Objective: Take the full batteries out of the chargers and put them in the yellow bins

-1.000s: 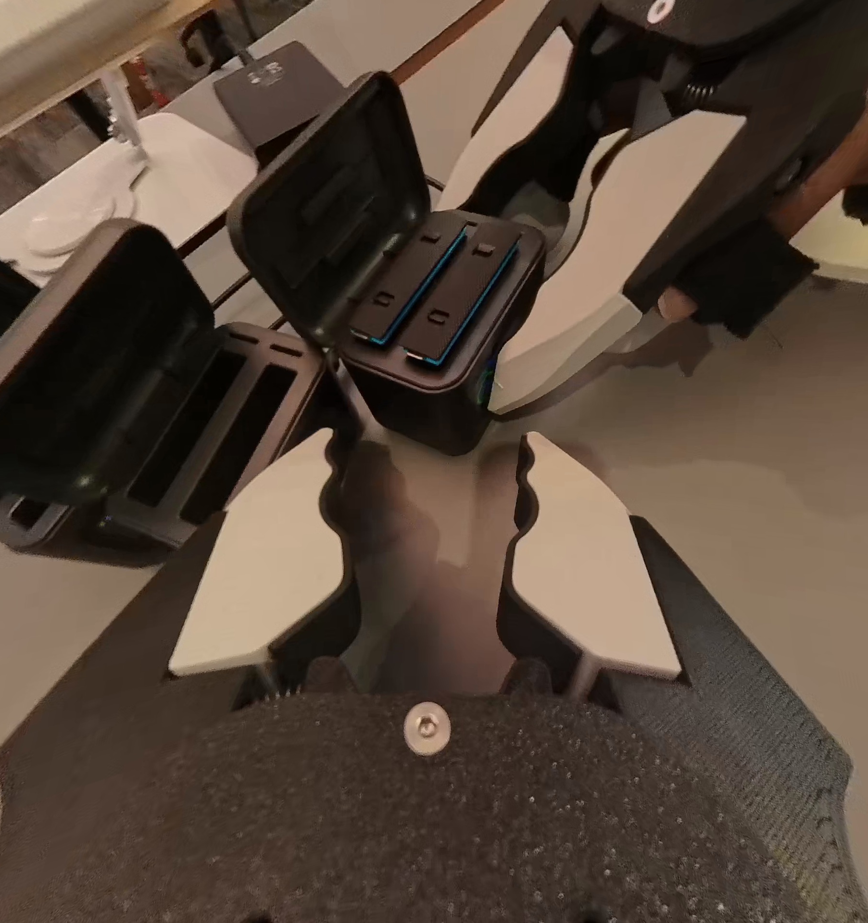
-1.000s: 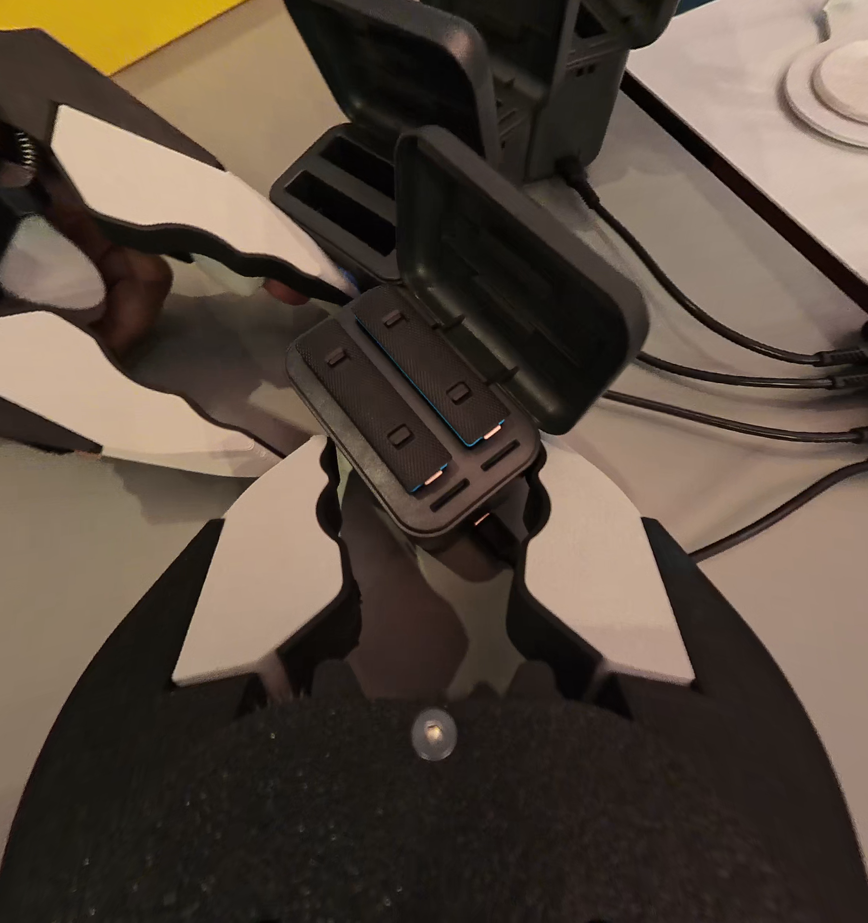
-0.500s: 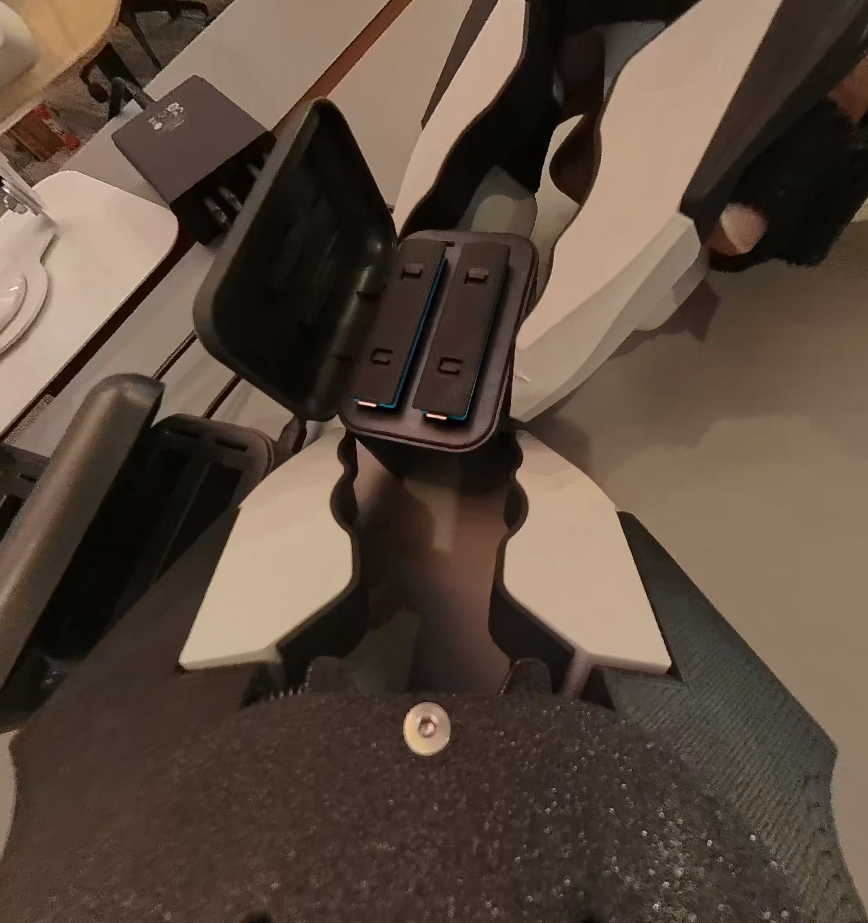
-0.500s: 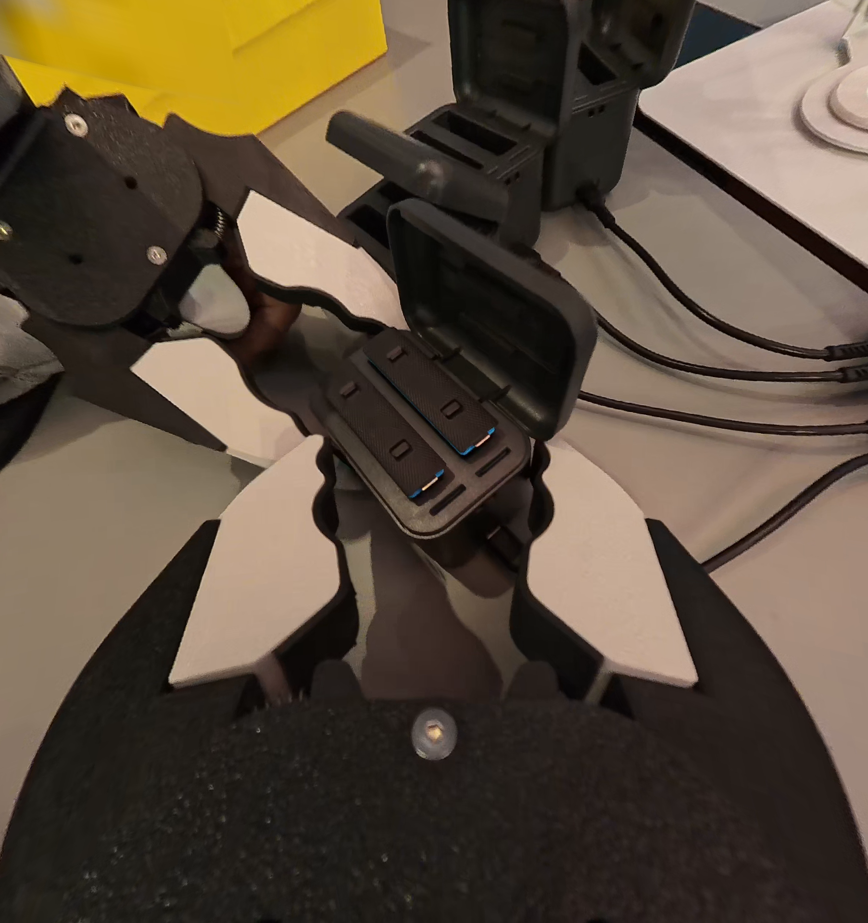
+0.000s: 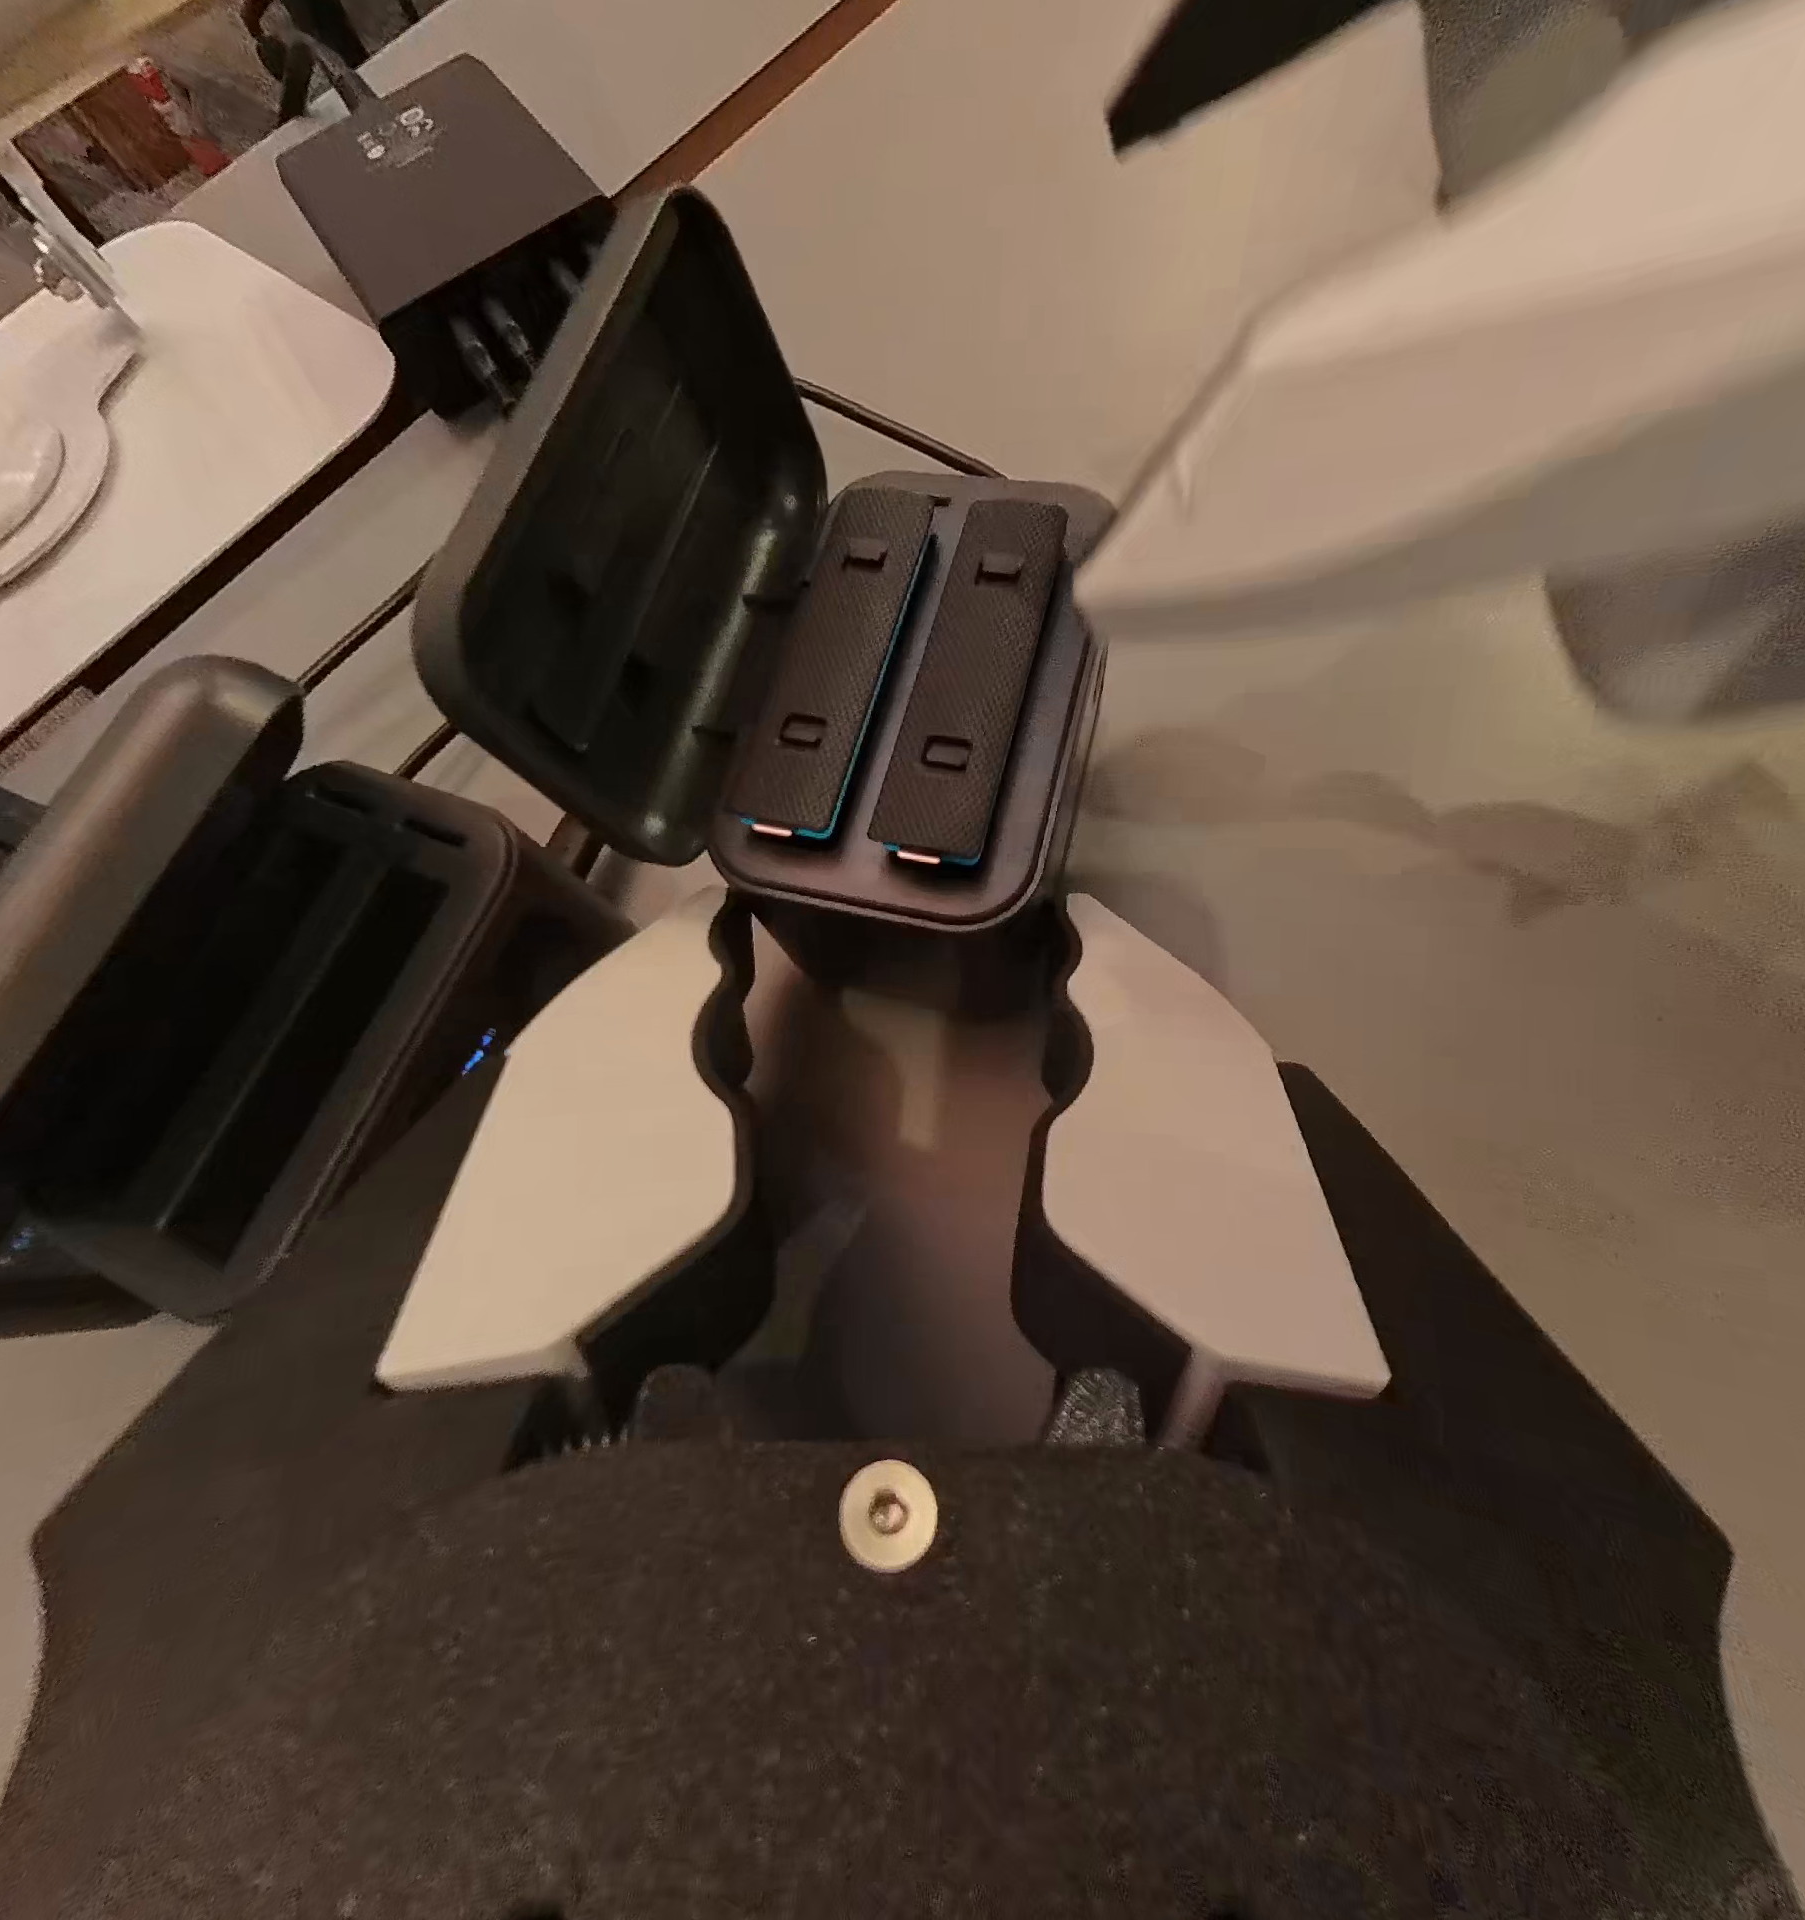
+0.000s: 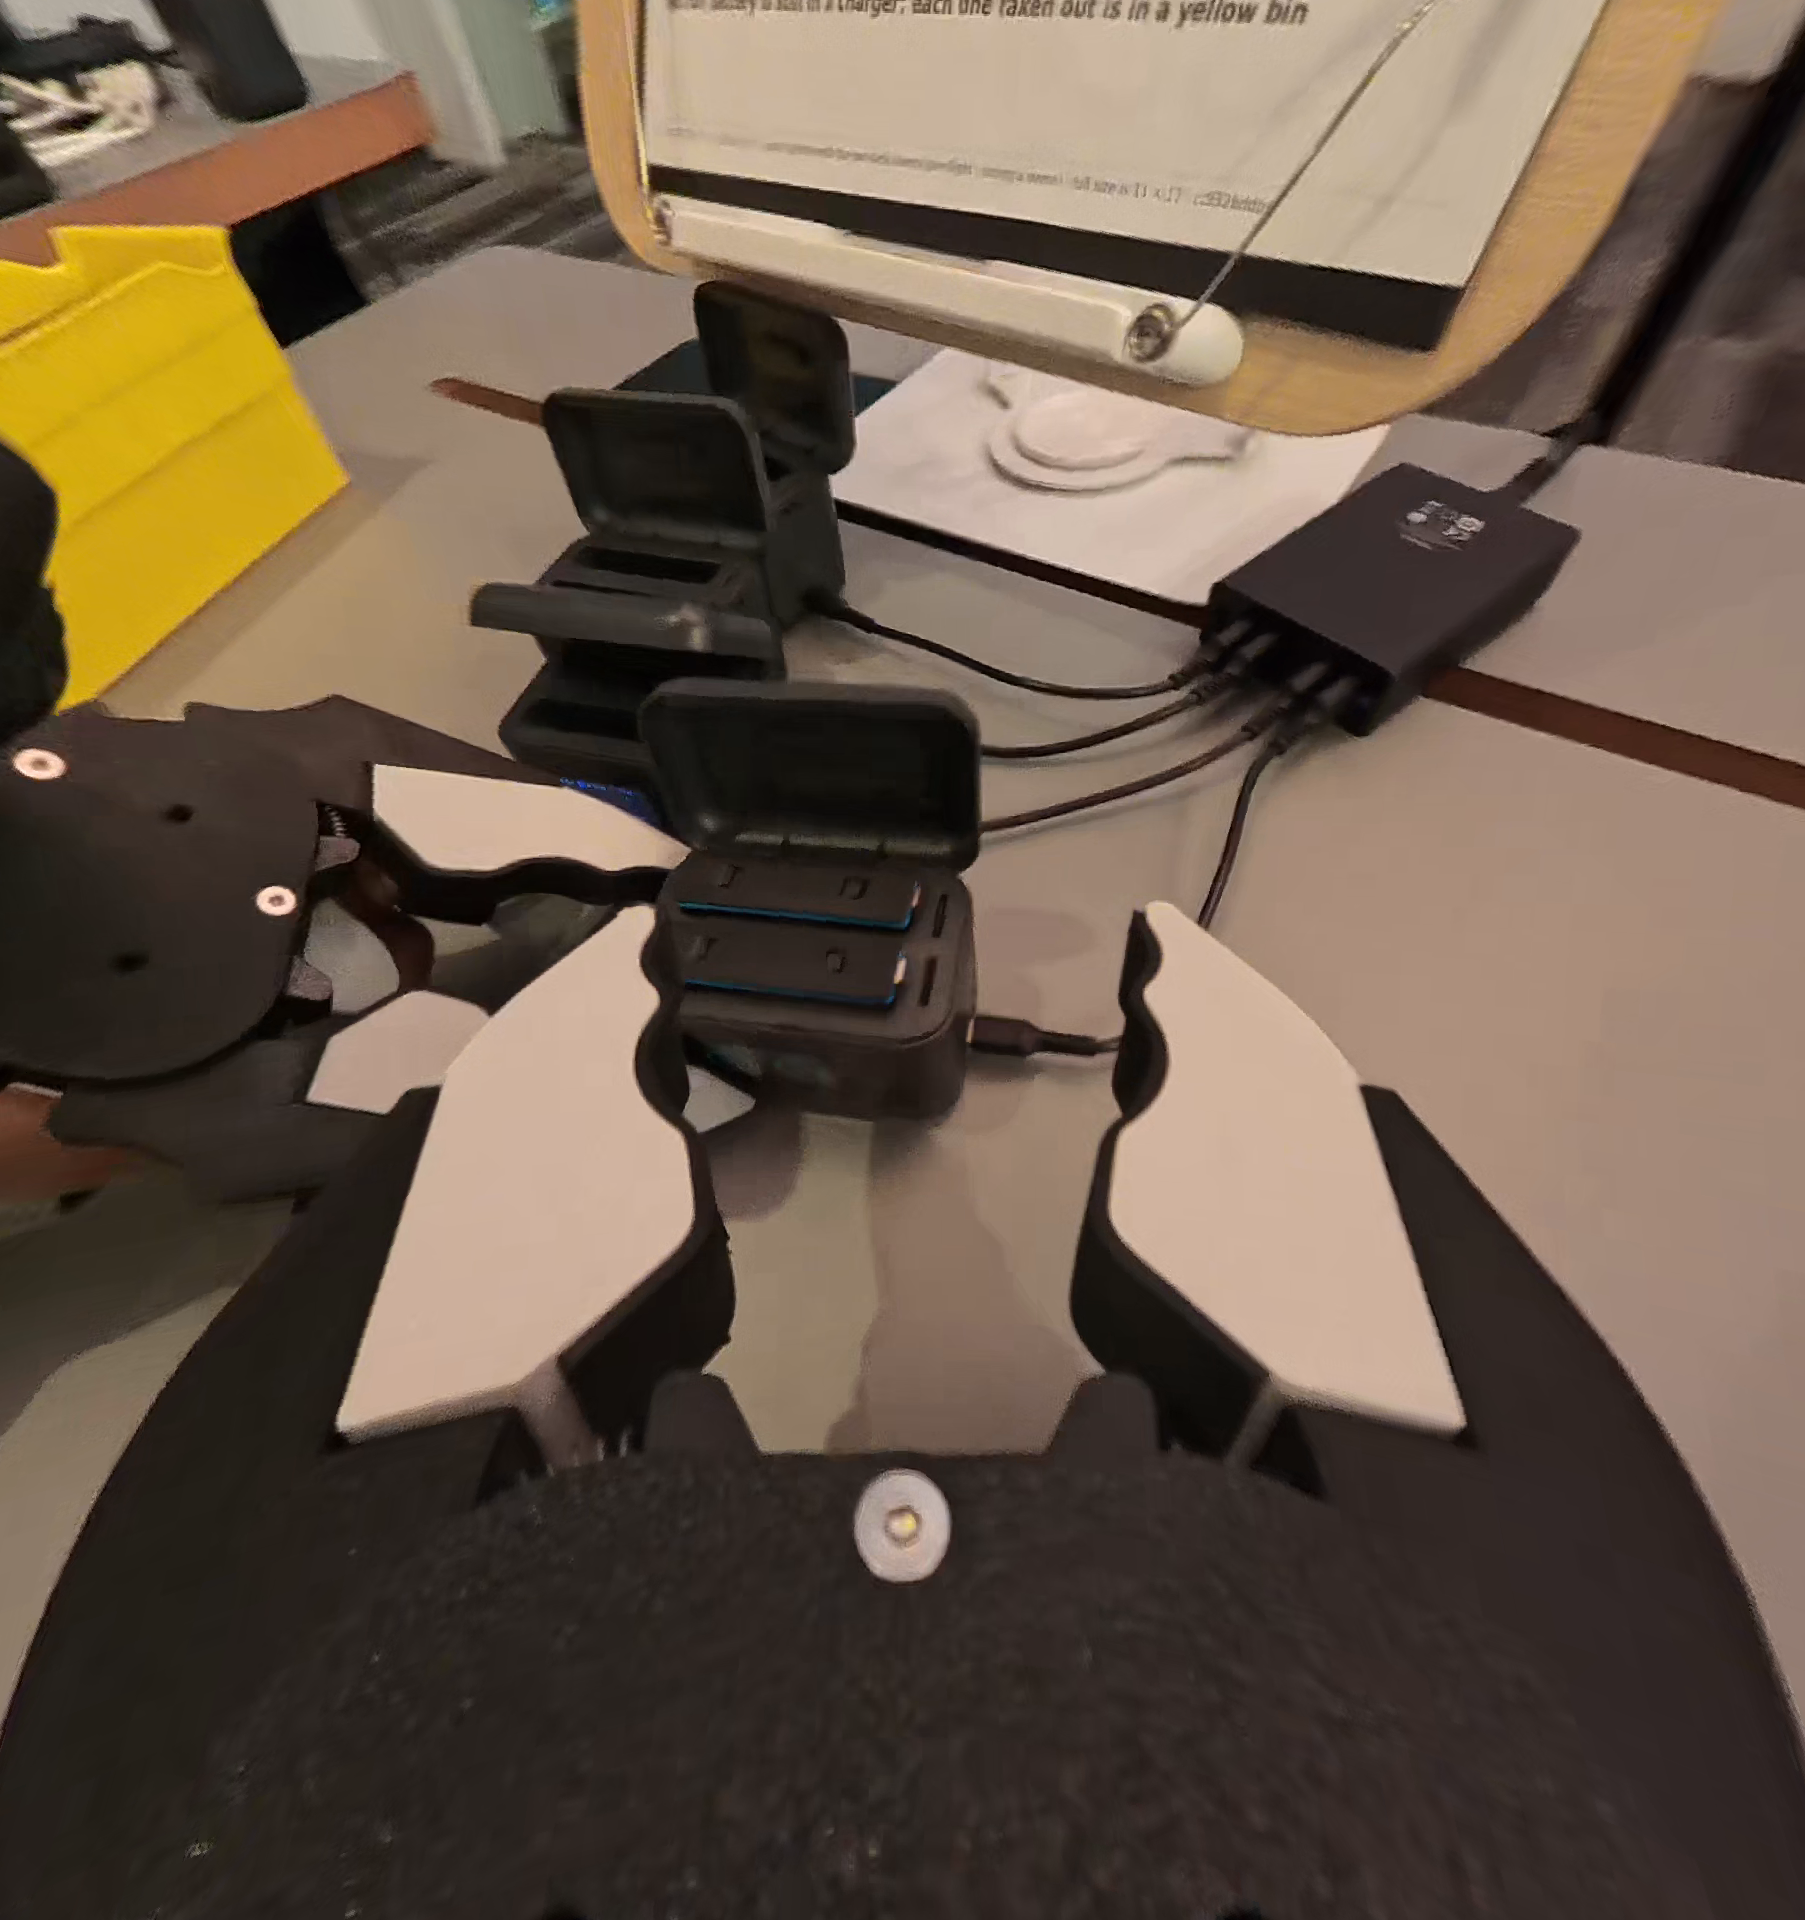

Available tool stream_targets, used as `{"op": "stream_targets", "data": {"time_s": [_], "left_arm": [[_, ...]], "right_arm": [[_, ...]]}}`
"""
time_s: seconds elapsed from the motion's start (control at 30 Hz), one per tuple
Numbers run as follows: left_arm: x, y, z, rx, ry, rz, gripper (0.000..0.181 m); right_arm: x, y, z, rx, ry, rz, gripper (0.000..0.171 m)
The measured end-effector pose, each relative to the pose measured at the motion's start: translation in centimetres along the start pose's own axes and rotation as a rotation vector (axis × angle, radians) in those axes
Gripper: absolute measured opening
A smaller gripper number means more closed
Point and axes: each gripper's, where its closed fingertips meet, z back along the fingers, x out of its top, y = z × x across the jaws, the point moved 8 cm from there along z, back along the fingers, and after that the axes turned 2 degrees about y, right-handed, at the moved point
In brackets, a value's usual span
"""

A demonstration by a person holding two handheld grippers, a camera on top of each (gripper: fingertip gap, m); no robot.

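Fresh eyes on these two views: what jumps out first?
The open charger in the middle of the table, lid up, two batteries side by side in its slots. The left gripper is closed around its body while the right gripper stands open just in front of it. Behind to the left, a bright yellow bin.

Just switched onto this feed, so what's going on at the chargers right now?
A person is working a black open-lidded charger that holds two black blue-edged batteries. The left gripper has its fingers closed around the charger's body, bracing it. The right gripper hangs open just in front of it, empty. Neither battery is out yet; the yellow plastic bin waits behind.
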Motion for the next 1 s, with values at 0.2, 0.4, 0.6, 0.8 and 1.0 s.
{"op": "stream_targets", "data": {"time_s": [0.2,0.4,0.6,0.8,1.0], "left_arm": [[-0.1,-0.2,0.1,0.004,0.007,0.033,0.053],[-0.1,-0.2,0.1,-0.001,0.01,0.046,0.053],[-0.1,-0.2,0.0,-0.011,0.014,0.058,0.052],[0.0,-0.2,0.2,-0.045,-0.015,0.085,0.052],[0.0,-0.3,0.0,-0.033,-0.005,0.073,0.051]], "right_arm": [[-2.2,3.4,-1.8,-0.113,0.004,0.034,0.077],[-2.2,3.7,-2.8,-0.131,-0.009,0.079,0.063],[-2.3,3.5,-2.7,-0.136,-0.024,0.074,0.059],[-2.2,3.1,-2.5,-0.111,-0.075,0.022,0.058],[-2.2,3.1,-2.4,-0.121,-0.091,0.03,0.058]]}}
